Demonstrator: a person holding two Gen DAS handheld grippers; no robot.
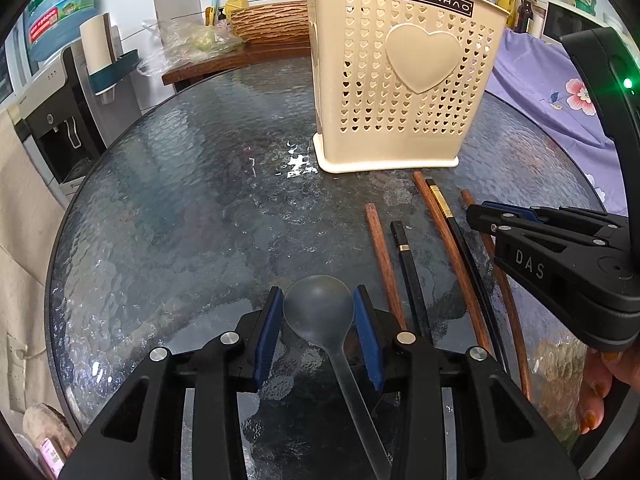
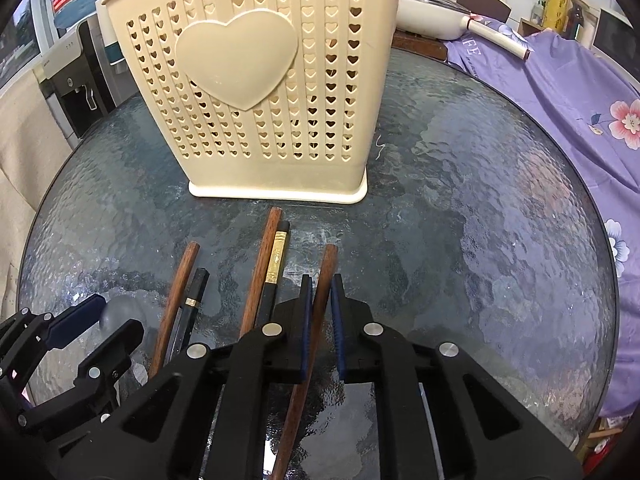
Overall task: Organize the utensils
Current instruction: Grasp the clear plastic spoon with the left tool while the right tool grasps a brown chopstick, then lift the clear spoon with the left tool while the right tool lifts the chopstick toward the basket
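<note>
A translucent grey spoon [image 1: 319,308] lies on the round glass table [image 1: 180,200]. My left gripper [image 1: 319,294] has its blue pads against both sides of the spoon's bowl. To its right lie several brown and black chopsticks [image 1: 400,264]. My right gripper [image 2: 321,282] is shut on the rightmost brown chopstick [image 2: 327,264], which still lies along the table. A cream heart-patterned utensil holder [image 2: 260,80] stands upright just behind the chopsticks, with a few handles showing above its rim in the left wrist view. The right gripper [image 1: 474,214] also shows in that view.
A purple floral cloth [image 2: 560,100] covers the right edge of the table. Behind are a wicker basket [image 1: 272,20], a cream pan [image 2: 440,12] and a water dispenser [image 1: 60,120]. A person's hand [image 1: 608,384] holds the right gripper.
</note>
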